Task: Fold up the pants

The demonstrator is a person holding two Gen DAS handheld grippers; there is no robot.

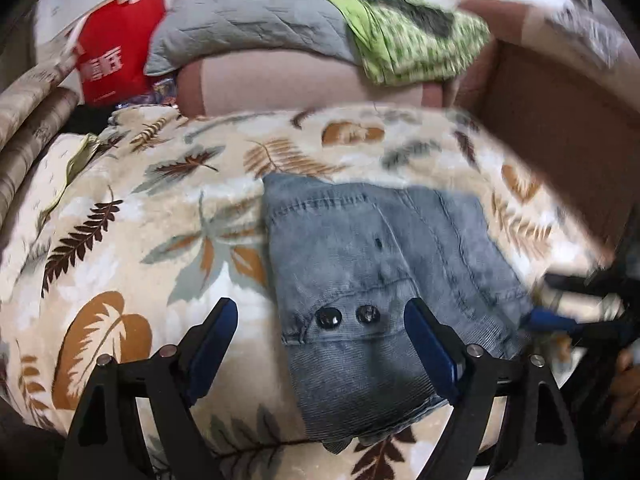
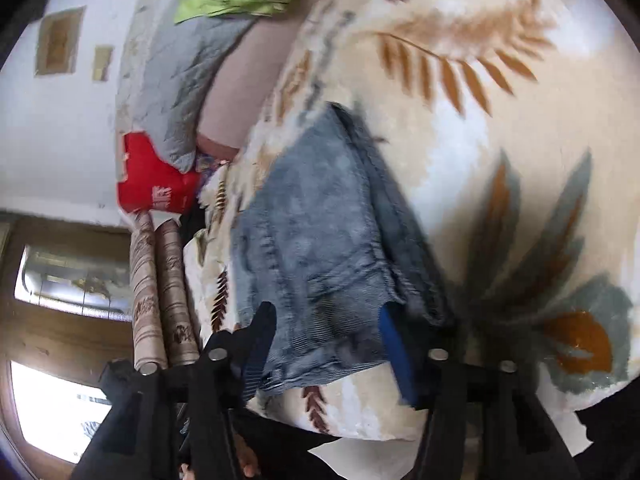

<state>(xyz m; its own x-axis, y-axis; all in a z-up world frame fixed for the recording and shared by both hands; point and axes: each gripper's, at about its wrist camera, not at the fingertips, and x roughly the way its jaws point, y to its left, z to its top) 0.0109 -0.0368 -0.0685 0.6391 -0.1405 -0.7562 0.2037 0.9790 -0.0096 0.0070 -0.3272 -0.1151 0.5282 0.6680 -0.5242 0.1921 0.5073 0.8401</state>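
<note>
**Folded jeans between two open grippers on a leaf-print blanket**

The pants [image 1: 384, 264], blue-grey denim folded into a compact stack, lie on the leaf-print blanket [image 1: 152, 208]. The left gripper [image 1: 320, 320] has its jaws spread wide and holds nothing; the waistband corner with two dark buttons [image 1: 348, 315] sits between its fingertips, and the fold runs on ahead of them. The right gripper [image 2: 326, 316] is likewise open wide and empty, its jaws standing either side of the near edge of the stack, the blue pad of one finger just beside the layered fold.

Beyond the left jaws, past the blanket's far edge, are a grey quilted pillow [image 1: 248, 20], a green patterned cloth [image 1: 412, 36] and a red bag [image 1: 116, 48] with white lettering. Off the outer side of the right jaws stand two patterned rolls [image 2: 160, 292], with a window [image 2: 60, 280] behind.

Both views are smeared by motion. A brown blurred shape [image 1: 560, 132] crosses the left view's upper right; what it is cannot be told. The right gripper appears there only as a blur at the edge [image 1: 580, 312].
</note>
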